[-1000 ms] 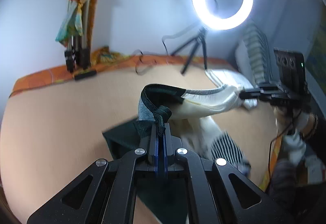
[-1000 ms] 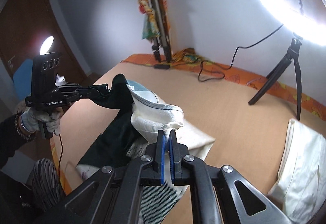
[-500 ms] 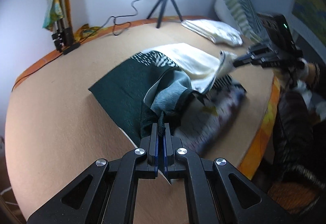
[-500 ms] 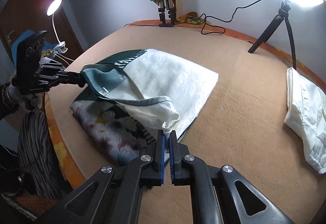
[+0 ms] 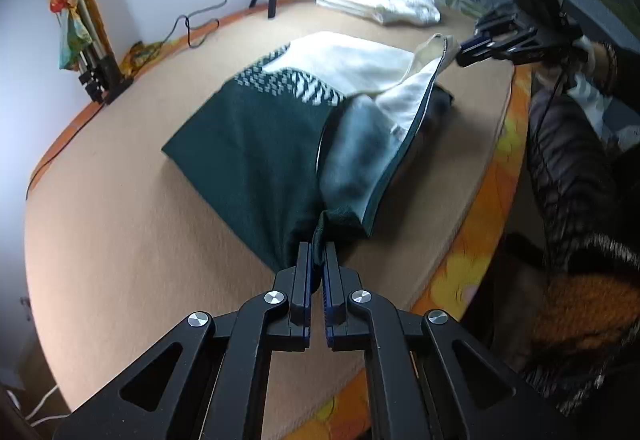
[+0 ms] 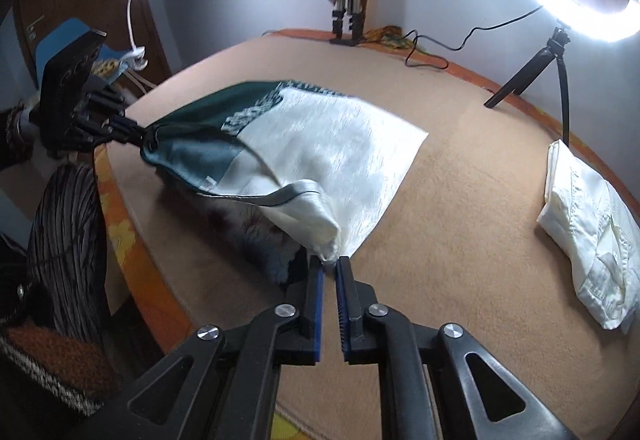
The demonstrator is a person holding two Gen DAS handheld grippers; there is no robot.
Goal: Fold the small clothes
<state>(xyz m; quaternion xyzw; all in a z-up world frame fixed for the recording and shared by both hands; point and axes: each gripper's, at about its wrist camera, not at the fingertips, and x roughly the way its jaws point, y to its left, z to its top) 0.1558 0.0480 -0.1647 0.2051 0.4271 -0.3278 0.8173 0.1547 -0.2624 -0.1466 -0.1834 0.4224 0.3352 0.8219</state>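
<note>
Our left gripper (image 5: 317,264) pinches the garment's (image 5: 256,144) green corner; the right (image 6: 329,268) is opening off the white corner; cloth stretches toward 12 o'clock.

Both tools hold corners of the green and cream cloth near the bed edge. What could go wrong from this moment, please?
1. The right tool is opening with the cream corner between its pads; the left tool grips the green corner, so the garment may end skewed.
2. Both corners are near the bed edge; the fold could slide off.
3. A flowered cloth lies bunched underneath and may leave the fold lumpy.
</note>
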